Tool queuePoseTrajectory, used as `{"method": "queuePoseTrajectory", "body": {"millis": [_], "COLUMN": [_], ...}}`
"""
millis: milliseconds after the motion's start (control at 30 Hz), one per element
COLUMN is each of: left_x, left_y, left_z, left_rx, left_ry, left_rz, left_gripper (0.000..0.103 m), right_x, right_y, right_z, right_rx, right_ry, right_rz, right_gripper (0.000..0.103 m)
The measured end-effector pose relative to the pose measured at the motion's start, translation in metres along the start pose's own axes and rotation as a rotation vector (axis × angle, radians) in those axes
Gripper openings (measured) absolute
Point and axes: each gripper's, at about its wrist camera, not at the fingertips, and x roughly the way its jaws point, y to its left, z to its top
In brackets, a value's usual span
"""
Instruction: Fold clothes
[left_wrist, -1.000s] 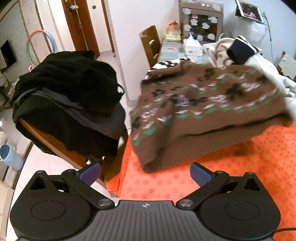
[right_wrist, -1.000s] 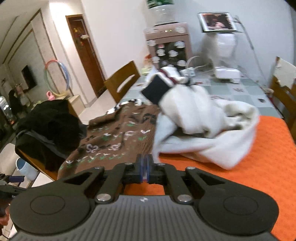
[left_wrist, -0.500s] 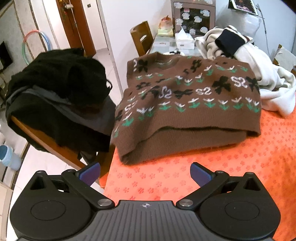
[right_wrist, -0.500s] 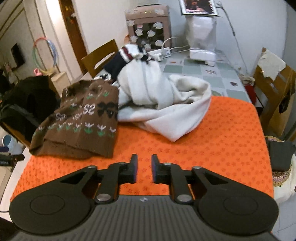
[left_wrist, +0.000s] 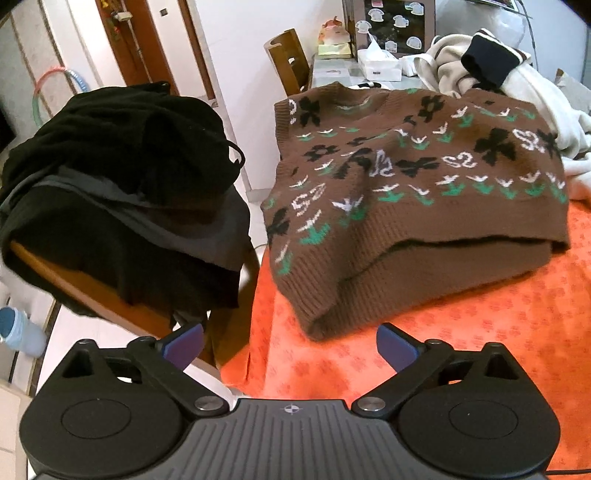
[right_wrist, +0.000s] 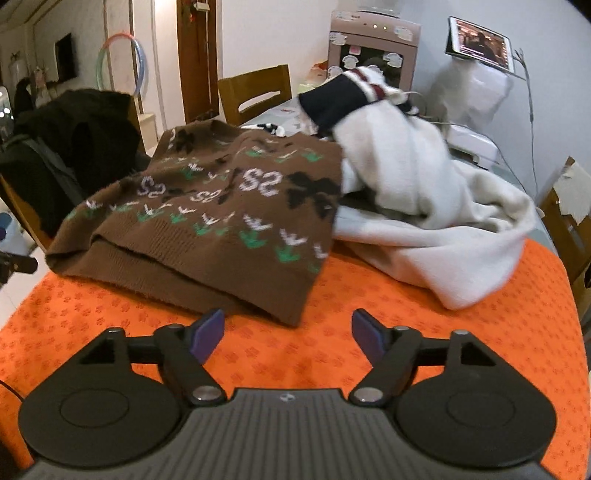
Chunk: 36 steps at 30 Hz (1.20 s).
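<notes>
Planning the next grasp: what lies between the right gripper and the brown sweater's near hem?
Only bare orange tablecloth, seen in the right wrist view. The open right gripper holds nothing, and the brown sweater lies just beyond it.

Both claws point downward. The left claw (left_wrist: 290, 345) stands wide apart with nothing between its pads; the right claw (right_wrist: 287, 334) has just been opening, also empty.

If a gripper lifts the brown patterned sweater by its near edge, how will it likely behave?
The brown sweater would probably droop and unfold: its doubled-over layers gape at the near hem. The thick ribbed knit suggests fair weight and good grip. It likely drags rather than slides on the orange cloth.
</notes>
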Motion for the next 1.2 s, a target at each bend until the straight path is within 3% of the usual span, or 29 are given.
{"method": "queuePoseTrajectory", "body": {"millis": [67,200,433,533,667,800,967,1067,1100,1167,1200], "left_x": [0.012,0.032,0.042,0.039,0.032,0.033,0.043,0.057,0.060,0.062,0.060], "left_y": [0.004,0.010,0.013,0.016,0.021,0.022,0.013,0.004,0.002,-0.001,-0.002], "left_z": [0.000,-0.001,-0.003,0.000,0.002,0.007,0.016,0.019,0.019,0.020,0.021], "left_rx": [0.014,0.028,0.028,-0.004,-0.034,-0.043,-0.020,0.011,0.019,0.040,0.046], "left_ry": [0.004,0.039,0.029,0.001,-0.055,-0.079,-0.058,-0.023,-0.016,-0.019,-0.022], "left_rz": [0.011,0.013,-0.003,0.011,0.014,0.012,0.008,0.012,0.012,0.002,-0.001], "left_gripper": [0.097,0.074,0.057,0.055,0.055,0.054,0.054,0.055,0.054,0.042,0.026], "right_x": [0.014,0.042,0.075,0.081,0.067,0.067,0.081,0.093,0.097,0.100,0.097], "right_y": [0.012,0.030,0.041,0.036,0.019,0.011,0.031,0.045,0.048,0.047,0.046], "right_z": [0.000,0.001,-0.001,-0.001,0.001,-0.003,-0.003,0.000,0.001,0.003,0.005], "right_rx": [-0.011,-0.037,-0.108,-0.117,-0.051,-0.017,-0.112,-0.207,-0.229,-0.252,-0.248], "right_ry": [0.000,0.011,0.042,0.035,-0.046,-0.049,-0.057,-0.080,-0.078,-0.084,-0.093], "right_rz": [-0.023,-0.081,-0.195,-0.262,-0.341,-0.327,-0.292,-0.343,-0.355,-0.353,-0.343], "right_gripper": [0.083,0.084,0.084,0.084,0.084,0.084,0.079,0.079,0.078,0.060,0.045]}}
